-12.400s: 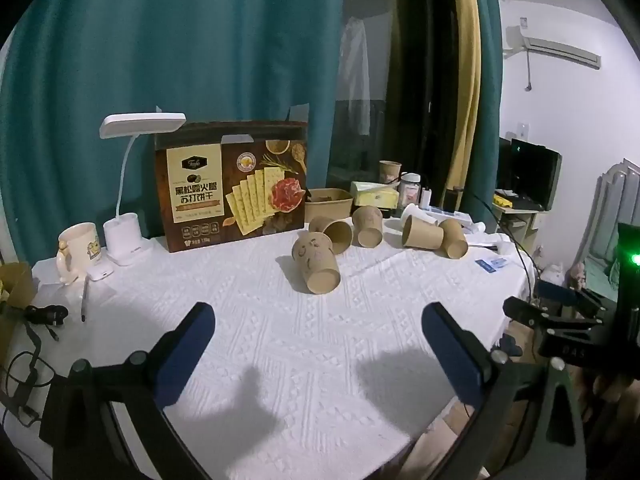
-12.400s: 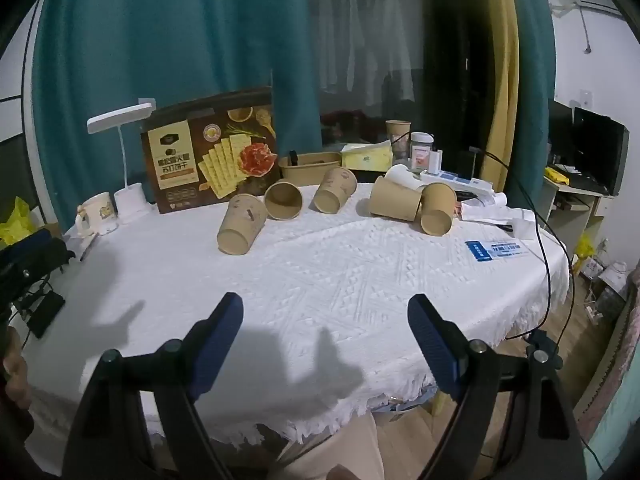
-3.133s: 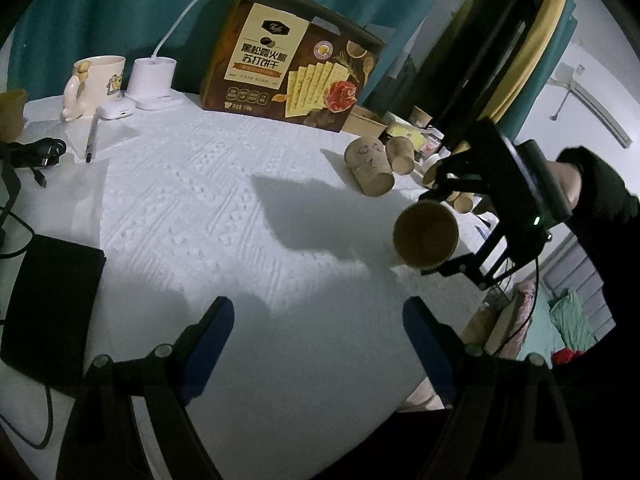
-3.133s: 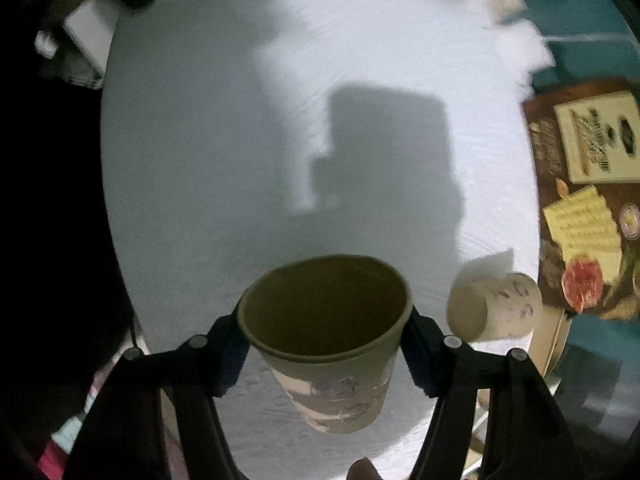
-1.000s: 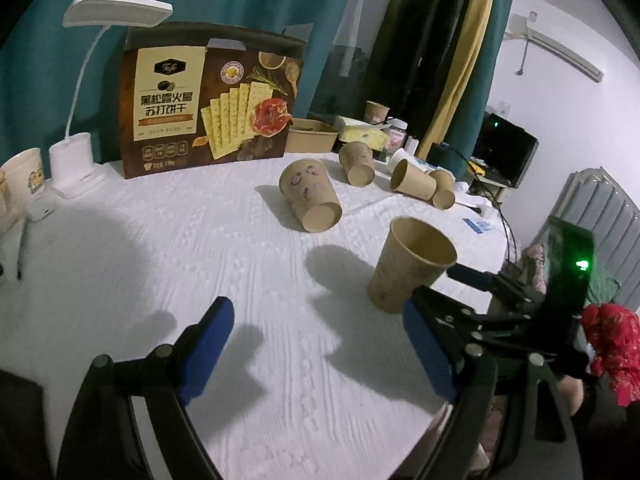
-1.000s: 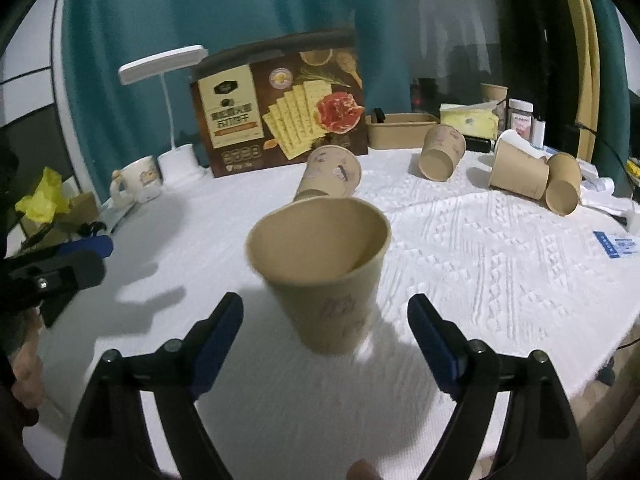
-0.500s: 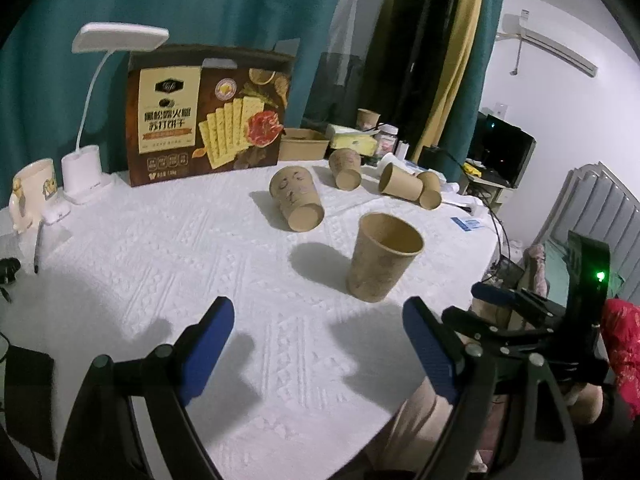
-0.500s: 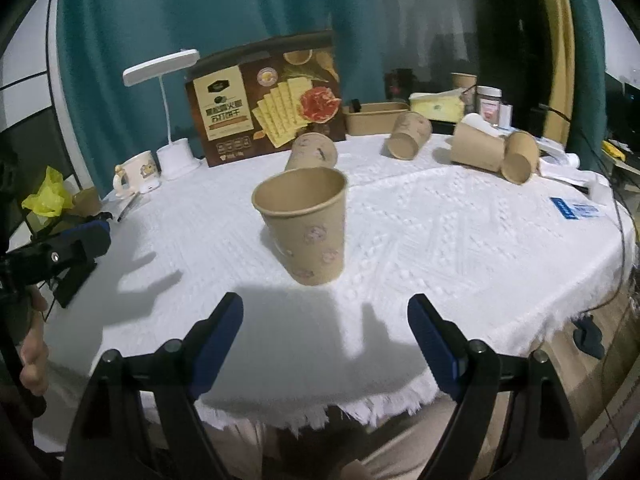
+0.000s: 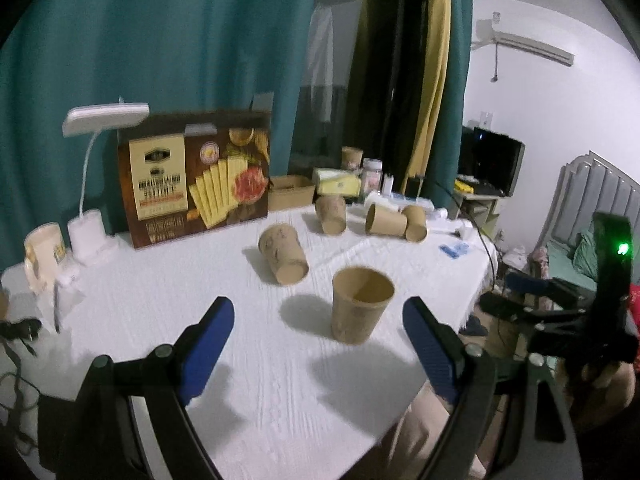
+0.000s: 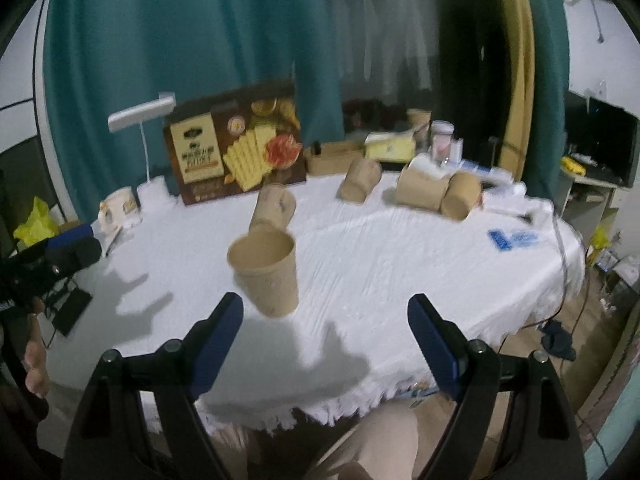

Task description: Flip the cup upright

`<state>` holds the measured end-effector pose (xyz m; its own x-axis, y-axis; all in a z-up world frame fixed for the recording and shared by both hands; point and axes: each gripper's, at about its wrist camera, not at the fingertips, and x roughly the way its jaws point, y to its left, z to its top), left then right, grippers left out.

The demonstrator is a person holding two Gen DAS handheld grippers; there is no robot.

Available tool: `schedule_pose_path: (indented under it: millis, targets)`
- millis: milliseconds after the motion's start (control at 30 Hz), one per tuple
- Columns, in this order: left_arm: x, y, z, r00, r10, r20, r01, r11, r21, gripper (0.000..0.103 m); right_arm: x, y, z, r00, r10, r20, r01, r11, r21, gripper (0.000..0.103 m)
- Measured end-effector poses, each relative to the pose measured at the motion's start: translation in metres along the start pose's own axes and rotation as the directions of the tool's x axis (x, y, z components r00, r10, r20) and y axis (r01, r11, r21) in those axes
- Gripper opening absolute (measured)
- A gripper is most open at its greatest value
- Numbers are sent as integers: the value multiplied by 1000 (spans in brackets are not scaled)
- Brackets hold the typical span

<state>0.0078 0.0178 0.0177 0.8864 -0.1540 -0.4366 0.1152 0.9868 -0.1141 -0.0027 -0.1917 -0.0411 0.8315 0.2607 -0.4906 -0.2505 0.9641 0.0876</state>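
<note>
A brown paper cup [image 9: 360, 308] [image 10: 267, 276] stands upright, mouth up, on the white tablecloth [image 9: 248, 364] [image 10: 380, 256], free of both grippers. Behind it a second cup [image 9: 283, 254] [image 10: 274, 205] lies on its side, and further cups [image 9: 394, 220] [image 10: 436, 192] lie tipped near the back. My left gripper [image 9: 318, 332] is open and empty, nearer the front edge than the upright cup. My right gripper [image 10: 325, 328] is open and empty too, back over the table's front edge. In the left wrist view the right gripper [image 9: 532, 300] shows at the right, off the table.
A brown cracker box [image 9: 196, 188] [image 10: 236, 148], a white desk lamp [image 9: 90, 160] and a mug [image 9: 44, 252] line the back left. Small boxes and jars [image 9: 344, 184] stand at the back. A blue card [image 10: 512, 240] and cables lie at the right edge.
Both grippers have drawn back and upward from the upright cup, which now looks smaller and farther. The cup has stayed put on the cloth.
</note>
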Motion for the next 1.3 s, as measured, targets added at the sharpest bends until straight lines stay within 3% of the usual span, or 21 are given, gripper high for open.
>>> schedule_pose_path:
  millis: [133, 267, 433, 1300]
  targets:
    - [-6, -8, 15, 999, 11, 40, -12, 1000, 15, 87, -26, -3, 22, 997, -24, 70, 25, 1000, -11, 83]
    - [-13, -13, 24, 994, 25, 109, -27, 999, 17, 95, -48, -4, 41, 990, -49, 135, 52, 998, -25, 83]
    - [-20, -16, 29, 988, 50, 143, -53, 998, 20, 97, -64, -7, 50, 983, -61, 171, 67, 997, -27, 85]
    - [-25, -13, 28, 989, 57, 139, -59, 998, 8, 97, -68, -2, 48, 982, -60, 179, 66, 997, -28, 87]
